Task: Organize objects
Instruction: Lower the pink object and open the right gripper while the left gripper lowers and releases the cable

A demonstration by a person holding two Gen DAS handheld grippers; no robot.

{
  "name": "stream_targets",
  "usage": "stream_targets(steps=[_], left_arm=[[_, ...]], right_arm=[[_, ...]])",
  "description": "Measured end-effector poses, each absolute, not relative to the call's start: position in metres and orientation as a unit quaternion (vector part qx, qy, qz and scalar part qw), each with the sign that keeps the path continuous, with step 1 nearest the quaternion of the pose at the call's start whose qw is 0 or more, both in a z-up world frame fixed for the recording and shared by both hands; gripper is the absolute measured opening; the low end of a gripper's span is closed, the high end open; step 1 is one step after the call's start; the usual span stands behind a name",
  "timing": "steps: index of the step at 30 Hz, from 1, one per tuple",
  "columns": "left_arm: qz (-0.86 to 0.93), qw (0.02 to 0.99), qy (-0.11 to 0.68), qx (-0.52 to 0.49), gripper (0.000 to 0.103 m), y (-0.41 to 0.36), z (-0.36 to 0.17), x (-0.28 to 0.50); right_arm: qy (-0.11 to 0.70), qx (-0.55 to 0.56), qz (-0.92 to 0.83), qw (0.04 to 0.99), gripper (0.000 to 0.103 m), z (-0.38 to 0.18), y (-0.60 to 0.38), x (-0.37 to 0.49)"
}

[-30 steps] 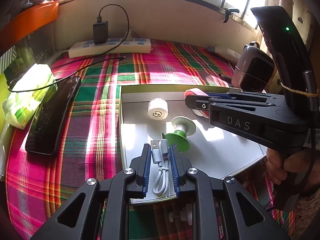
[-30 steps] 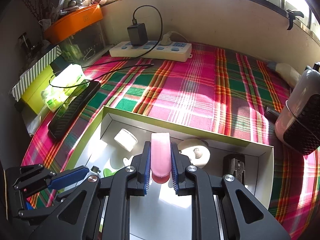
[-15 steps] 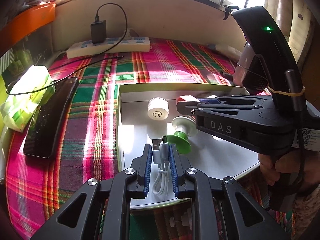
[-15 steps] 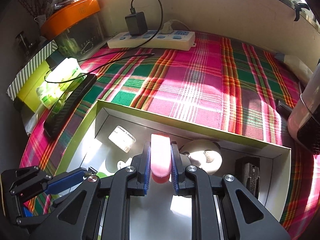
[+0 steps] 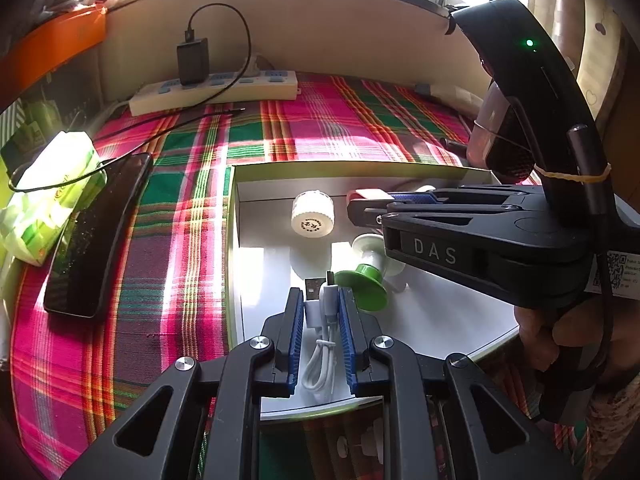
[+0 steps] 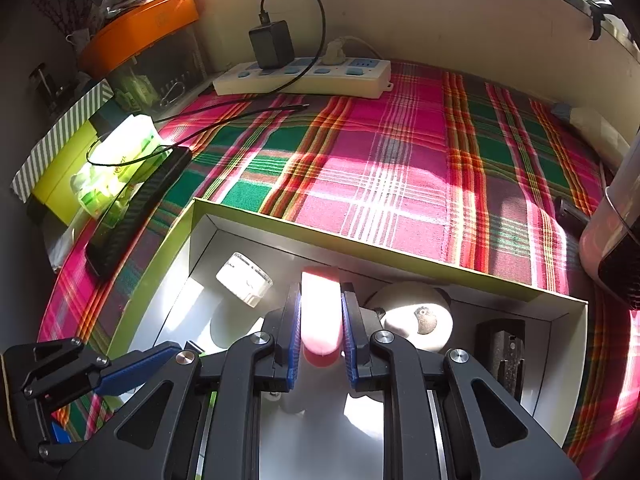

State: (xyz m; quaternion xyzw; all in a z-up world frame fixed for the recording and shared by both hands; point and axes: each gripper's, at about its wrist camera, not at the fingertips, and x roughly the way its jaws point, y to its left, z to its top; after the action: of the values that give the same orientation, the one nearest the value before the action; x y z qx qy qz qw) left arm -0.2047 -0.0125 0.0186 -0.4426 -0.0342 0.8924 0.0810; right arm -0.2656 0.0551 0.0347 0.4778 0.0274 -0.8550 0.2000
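White USB cable (image 5: 320, 332), coiled, clamped between the blue pads of the left hand-held gripper (image 5: 320, 308), low over the near edge of the shallow white box (image 5: 420, 172) on the plaid-covered counter (image 5: 320, 120). Pink capsule-shaped item (image 6: 320, 312) pinched upright in the right hand-held gripper (image 6: 320, 320), above the box's middle.

Likely trouble: loose cable loops hanging below the pads, apt to snag the green-and-white suction cup (image 5: 366, 276) just beside the left hand-held gripper and drag or tip it. Smooth rounded pink item prone to slipping from a narrow pinch. Both tools crowded over one box, so a knock between them possible. White round cap (image 5: 313, 218) on its side, free to roll if bumped.

Counted: two hand-held grippers, each closed on one thing; one box; inside it one white round cap, one suction cup, one pale round object (image 6: 416, 316), one dark block (image 6: 502, 348). Outside: one phone (image 5: 96, 236), one power strip (image 5: 216, 90), one black charger (image 5: 193, 60), one green pack (image 5: 44, 196).
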Motion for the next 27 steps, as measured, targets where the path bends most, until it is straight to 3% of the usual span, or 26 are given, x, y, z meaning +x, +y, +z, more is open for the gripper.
stream_targets(steps=[17, 22, 27], left_arm=[[0.891, 0.078, -0.031, -0.446, 0.017, -0.0121, 0.0187, -0.2019], [0.891, 0.078, -0.03, -0.446, 0.021, -0.0116, 0.019, -0.2016], [0.892, 0.077, -0.03, -0.445, 0.024, -0.0118, 0.02, -0.1992]], right_arm=[[0.024, 0.48, -0.855, 0.195, 0.019, 0.0362, 0.0546, -0.2646], [0.021, 0.476, -0.857, 0.194, 0.027, 0.0395, 0.055, -0.2619], [0.017, 0.473, -0.859, 0.193, 0.027, 0.0426, 0.0559, -0.2584]])
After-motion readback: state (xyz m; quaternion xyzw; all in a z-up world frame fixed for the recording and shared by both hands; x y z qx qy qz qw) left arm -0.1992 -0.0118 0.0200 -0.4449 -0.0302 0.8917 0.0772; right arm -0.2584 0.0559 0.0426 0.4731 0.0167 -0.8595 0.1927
